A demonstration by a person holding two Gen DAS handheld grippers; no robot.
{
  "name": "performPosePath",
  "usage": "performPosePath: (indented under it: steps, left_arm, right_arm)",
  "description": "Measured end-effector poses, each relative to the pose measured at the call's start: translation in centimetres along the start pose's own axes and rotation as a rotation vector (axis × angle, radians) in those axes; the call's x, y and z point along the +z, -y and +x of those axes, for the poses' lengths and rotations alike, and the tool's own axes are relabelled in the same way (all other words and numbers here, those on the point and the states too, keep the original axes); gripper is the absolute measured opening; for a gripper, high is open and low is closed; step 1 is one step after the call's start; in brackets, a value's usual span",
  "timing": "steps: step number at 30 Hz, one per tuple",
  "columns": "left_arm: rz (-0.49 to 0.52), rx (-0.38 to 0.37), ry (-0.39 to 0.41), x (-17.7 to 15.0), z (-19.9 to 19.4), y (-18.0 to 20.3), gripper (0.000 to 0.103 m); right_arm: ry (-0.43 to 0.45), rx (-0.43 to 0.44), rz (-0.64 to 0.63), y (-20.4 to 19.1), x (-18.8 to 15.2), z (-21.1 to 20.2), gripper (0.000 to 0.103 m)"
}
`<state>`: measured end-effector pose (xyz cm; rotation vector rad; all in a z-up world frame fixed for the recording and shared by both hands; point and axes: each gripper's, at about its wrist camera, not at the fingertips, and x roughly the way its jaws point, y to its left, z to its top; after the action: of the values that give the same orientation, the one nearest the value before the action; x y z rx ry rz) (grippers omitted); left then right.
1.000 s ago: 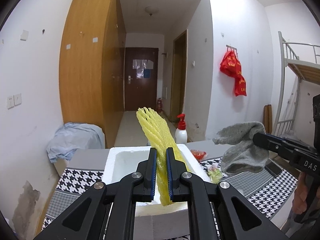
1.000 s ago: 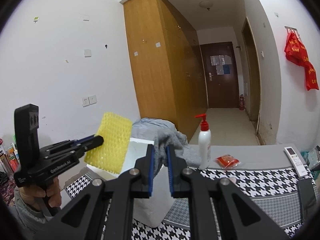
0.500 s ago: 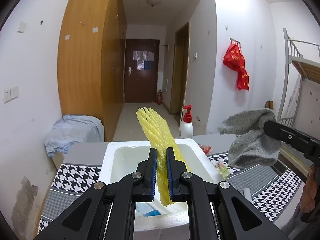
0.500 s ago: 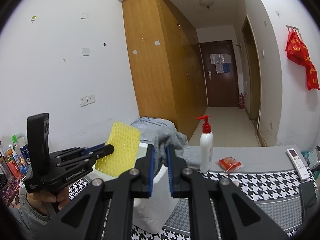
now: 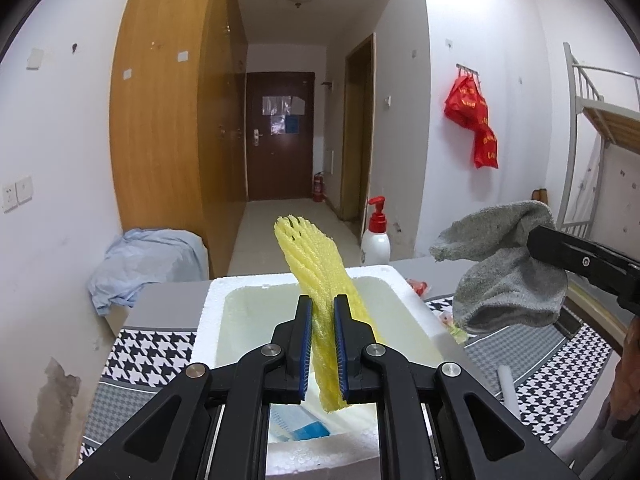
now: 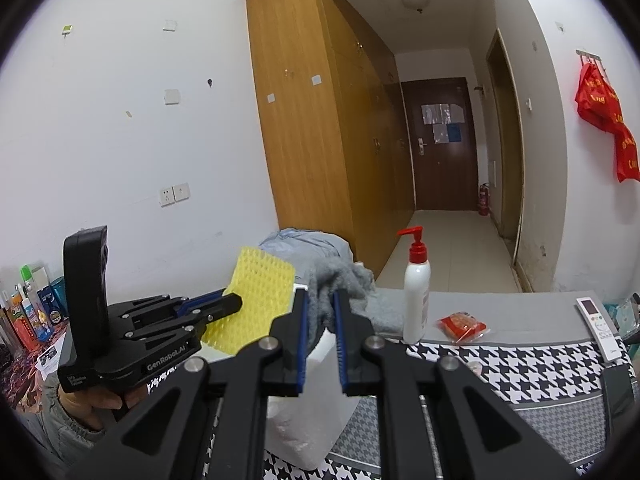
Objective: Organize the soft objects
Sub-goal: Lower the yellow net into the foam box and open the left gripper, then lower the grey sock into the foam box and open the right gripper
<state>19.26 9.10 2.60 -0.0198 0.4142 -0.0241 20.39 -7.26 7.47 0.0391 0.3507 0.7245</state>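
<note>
Two soft things are in my grippers above the white foam box (image 5: 202, 322), which sits on the houndstooth-covered table (image 5: 136, 350) near its far edge. My left gripper (image 5: 322, 354) has the yellow foam net sleeve (image 5: 316, 264) between its blue pads; the jaws are opening, though the sleeve hangs there yet. It is a flattened ribbed mesh, long axis tilted up and away from me, top end leaning left toward the hallway, bottom end drooping over the box interior. My right gripper (image 6: 321, 326) is clamped narrow on the grey sock (image 6: 340, 280), a fuzzy knit bunched at the pads; in the left wrist view it (image 5: 504, 268) droops over the box's right rim, open cuff down. A pump bottle (image 6: 416, 300) stands at the table's far edge, just beyond the box
</note>
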Motion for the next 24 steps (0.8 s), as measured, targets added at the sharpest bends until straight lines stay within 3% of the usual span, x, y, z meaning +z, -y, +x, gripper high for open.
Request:
performPosePath:
  steps: [1,3,5,7,9,16,24]
  left_arm:
    - [-0.002,0.005,-0.002,0.0,0.0,-0.1,0.027]
    - [0.001,0.02,0.0,-0.1,-0.1,-0.2,0.07]
    - [-0.015,0.037,0.022,-0.1,-0.5,-0.5,0.08]
    - [-0.022,0.033,0.022,-0.1,-0.6,-0.7,0.08]
    - [-0.033,0.04,0.027,-0.1,-0.8,-1.0,0.094]
    - [-0.063,0.089,0.068,-0.4,-2.4,-2.2,0.101]
    - [-0.09,0.125,0.107,-0.5,-4.1,-4.0,0.102]
  right_arm:
    - [-0.002,-0.001,0.001,0.0,0.0,0.1,0.015]
    - [-0.007,-0.003,0.002,-0.1,0.0,0.4,0.015]
    - [-0.012,-0.005,0.004,-0.1,-0.1,0.6,0.015]
    - [-0.011,-0.007,0.006,-0.3,0.1,0.7,0.015]
    - [-0.01,-0.01,0.003,-0.5,0.1,0.7,0.015]
    - [-0.001,-0.001,-0.006,-1.1,0.3,0.7,0.015]
    - [-0.012,0.03,-0.018,-2.2,0.6,1.9,0.015]
